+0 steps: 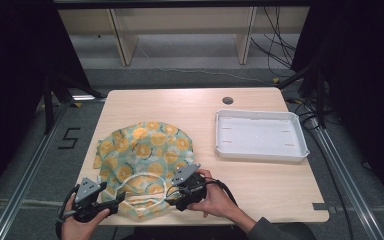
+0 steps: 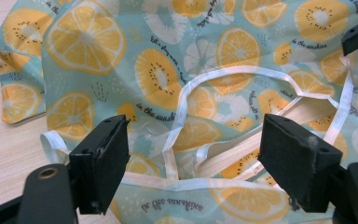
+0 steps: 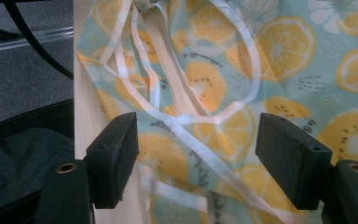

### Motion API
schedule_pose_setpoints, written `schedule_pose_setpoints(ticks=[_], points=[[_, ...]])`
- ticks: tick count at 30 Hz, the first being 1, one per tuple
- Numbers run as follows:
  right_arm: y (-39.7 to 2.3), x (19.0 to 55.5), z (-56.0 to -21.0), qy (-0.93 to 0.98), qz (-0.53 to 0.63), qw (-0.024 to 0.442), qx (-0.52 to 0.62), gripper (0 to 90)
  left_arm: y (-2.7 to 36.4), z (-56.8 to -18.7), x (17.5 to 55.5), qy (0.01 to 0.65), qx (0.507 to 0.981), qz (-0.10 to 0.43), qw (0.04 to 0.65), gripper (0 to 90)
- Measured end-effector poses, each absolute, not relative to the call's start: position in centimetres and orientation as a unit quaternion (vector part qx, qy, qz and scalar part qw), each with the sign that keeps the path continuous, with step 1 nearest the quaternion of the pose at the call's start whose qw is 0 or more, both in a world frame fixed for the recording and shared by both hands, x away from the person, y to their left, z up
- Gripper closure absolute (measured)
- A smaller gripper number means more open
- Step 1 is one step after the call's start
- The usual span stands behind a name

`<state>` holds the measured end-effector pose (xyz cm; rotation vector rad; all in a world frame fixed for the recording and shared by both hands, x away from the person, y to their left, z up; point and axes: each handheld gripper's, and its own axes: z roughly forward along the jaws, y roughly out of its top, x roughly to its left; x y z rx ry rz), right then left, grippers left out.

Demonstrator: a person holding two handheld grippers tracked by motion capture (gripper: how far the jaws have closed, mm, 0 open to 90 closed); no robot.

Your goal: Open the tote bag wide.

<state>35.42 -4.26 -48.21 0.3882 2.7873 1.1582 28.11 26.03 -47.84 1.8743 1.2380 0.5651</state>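
Note:
A teal cloth printed with orange slices (image 1: 147,150) lies crumpled on the front left of the wooden table (image 1: 260,185), its white straps (image 1: 140,192) looped near the front edge. My left gripper (image 1: 119,199) sits at the cloth's front left corner and points right. In the left gripper view it (image 2: 193,158) stands open, with the cloth (image 2: 168,70) and a white strap (image 2: 182,107) lying under the gap. My right gripper (image 1: 172,196) faces it from the right. It (image 3: 196,156) is open too, over the cloth (image 3: 279,56) and crossed straps (image 3: 186,119) at the table's edge.
An empty white tray (image 1: 260,137) stands at the right of the table. A round cable hole (image 1: 227,100) is near the far edge. Beyond the table are a grey floor, cables (image 1: 275,45) and wooden legs. A person's hand (image 1: 215,200) holds the right gripper.

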Motion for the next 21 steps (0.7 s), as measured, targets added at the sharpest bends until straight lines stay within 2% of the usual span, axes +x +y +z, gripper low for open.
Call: schedule_pose_setpoints(ticks=[18, 21], points=[[-0.3, 33.8, -49.8, 0.928, 0.368, 0.015, 0.063, 27.9, 26.4, -47.8, 28.2, 0.491, 0.738, 0.228, 0.401, 23.7], [0.2, 33.4, -50.2, 0.932, 0.36, 0.005, 0.048, 33.9, 26.4, -47.8, 28.2, 0.492, 0.739, 0.227, 0.4, 23.7]])
